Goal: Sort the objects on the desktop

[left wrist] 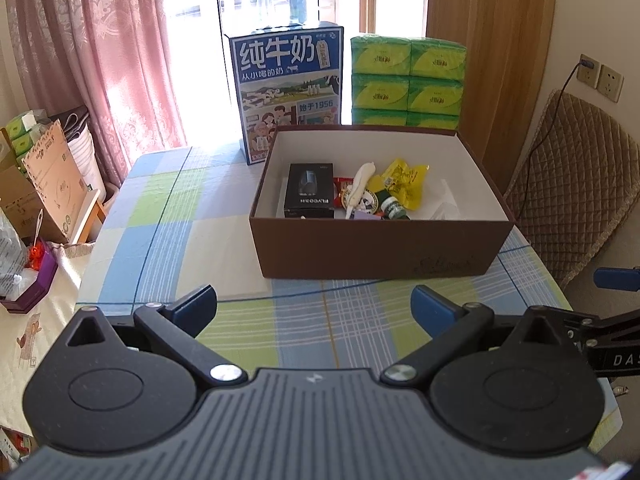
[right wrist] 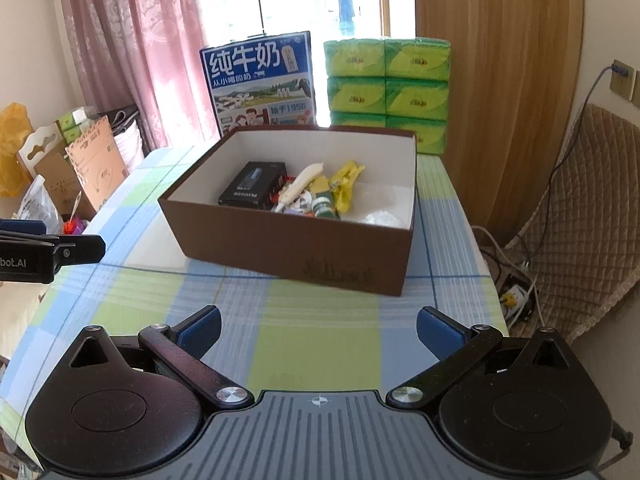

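Both the left tool [left wrist: 314, 306] and right tool [right wrist: 318, 330] hang spread apart, empty, over the checked cloth table [left wrist: 168, 216]; the brown cardboard box [left wrist: 376, 248] at 12 o'clock holds a glossy black carton [left wrist: 309, 192] and crinkled yellow wrapper [left wrist: 404, 180].

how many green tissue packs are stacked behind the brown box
6 visible: a stack two wide and three high, top, middle, bottom partly hidden by the brown box. More may sit behind.

Checked table [left wrist: 168, 240] w/ brown box [left wrist: 376, 248], milk carton [left wrist: 288, 92], tissue packs [left wrist: 408, 80]
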A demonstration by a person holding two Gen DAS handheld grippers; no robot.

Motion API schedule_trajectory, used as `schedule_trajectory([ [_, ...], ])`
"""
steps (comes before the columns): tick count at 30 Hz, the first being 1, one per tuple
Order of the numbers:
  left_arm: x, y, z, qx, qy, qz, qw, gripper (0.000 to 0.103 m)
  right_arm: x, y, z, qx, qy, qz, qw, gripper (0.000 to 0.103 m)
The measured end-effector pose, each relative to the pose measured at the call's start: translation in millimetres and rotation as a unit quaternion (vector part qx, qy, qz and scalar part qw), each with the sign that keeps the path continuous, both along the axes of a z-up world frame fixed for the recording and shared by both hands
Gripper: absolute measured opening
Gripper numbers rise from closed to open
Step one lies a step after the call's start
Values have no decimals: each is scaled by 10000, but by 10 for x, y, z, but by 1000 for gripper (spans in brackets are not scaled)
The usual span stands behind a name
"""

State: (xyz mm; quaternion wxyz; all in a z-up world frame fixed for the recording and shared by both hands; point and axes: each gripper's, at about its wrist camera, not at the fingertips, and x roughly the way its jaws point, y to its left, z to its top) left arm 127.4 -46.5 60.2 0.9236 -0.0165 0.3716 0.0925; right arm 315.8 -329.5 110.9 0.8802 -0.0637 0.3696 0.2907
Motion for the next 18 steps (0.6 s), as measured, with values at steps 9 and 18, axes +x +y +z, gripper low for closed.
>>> schedule_trajectory([
  [9,-88,-119,-126,30,192,-32,9998,102,-62,-83,-84,-115,26,-16,9999,101],
  [18,-173,-129,-263,24,394,-8,9992,102,-120,-66,-129,-160,72,74,9998,101],
])
